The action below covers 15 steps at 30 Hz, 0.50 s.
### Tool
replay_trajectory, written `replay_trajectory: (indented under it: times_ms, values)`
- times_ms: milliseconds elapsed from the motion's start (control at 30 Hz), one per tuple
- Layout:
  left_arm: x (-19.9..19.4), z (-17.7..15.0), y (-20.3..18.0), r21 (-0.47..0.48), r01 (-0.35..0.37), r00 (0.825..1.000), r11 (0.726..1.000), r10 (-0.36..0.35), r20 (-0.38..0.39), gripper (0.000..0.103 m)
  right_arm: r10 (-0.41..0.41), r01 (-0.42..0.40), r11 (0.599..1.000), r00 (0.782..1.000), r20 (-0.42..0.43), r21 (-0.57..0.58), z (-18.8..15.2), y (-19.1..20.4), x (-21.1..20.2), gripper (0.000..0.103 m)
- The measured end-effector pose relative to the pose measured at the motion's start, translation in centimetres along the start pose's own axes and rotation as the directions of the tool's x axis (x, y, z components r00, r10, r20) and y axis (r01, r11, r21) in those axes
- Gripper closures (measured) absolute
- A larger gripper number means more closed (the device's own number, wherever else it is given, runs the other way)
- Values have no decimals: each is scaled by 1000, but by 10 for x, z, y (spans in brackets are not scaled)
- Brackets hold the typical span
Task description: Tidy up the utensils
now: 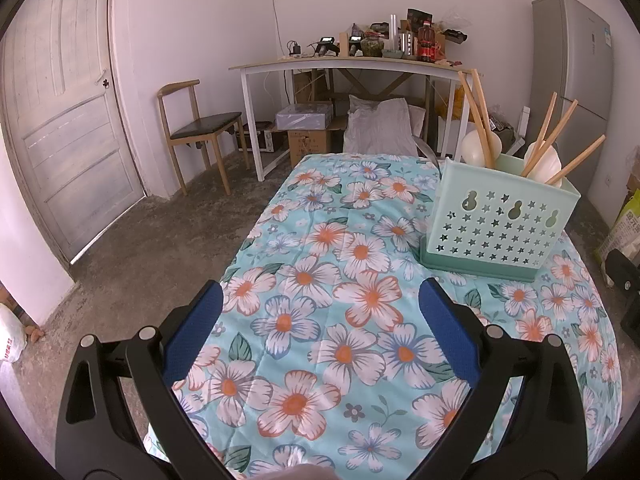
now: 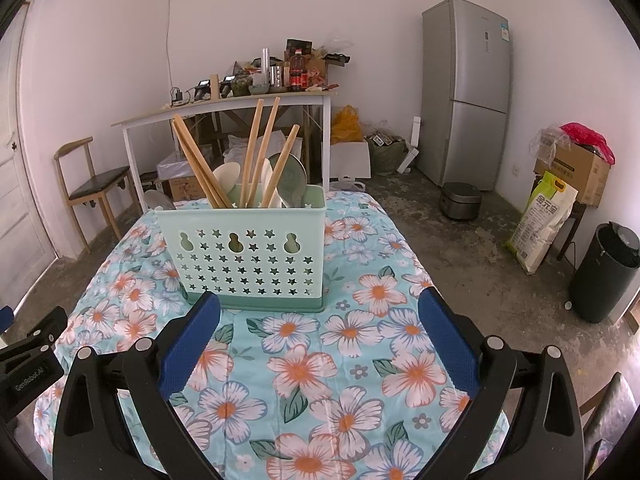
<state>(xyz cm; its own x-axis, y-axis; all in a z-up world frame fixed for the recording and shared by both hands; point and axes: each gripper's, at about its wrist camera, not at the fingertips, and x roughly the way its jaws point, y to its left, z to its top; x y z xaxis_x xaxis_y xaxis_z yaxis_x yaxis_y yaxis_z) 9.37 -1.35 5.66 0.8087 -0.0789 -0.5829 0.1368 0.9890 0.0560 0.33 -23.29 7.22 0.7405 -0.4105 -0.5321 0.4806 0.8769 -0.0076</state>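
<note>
A mint-green utensil holder (image 2: 248, 256) with star-shaped holes stands upright on the floral tablecloth (image 2: 340, 360). Wooden chopsticks (image 2: 260, 152), white spoons (image 2: 228, 178) and a metal ladle (image 2: 292, 184) stick out of its top. In the left wrist view the same holder (image 1: 500, 224) stands to the right, with chopsticks (image 1: 560, 148) and white spoons (image 1: 480, 146) in it. My left gripper (image 1: 320, 296) hangs open over bare cloth, left of the holder. Just in front of the holder, my right gripper (image 2: 320, 308) is open with nothing between its fingers.
A desk (image 1: 352, 66) loaded with bottles and clutter stands against the back wall, with boxes under it. A wooden chair (image 1: 196, 128) and a door (image 1: 64, 120) are at the left. A grey fridge (image 2: 468, 92), a black bin (image 2: 604, 276) and a rice sack (image 2: 544, 224) are at the right.
</note>
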Motion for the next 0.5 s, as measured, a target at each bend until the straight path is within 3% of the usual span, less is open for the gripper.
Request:
replay_trajectory:
  times_ms: [500]
  values:
    - [-1, 0, 0, 1, 1, 1000, 1000, -1, -2, 8, 4, -4, 1000, 1000, 0, 2, 0, 1, -1, 7]
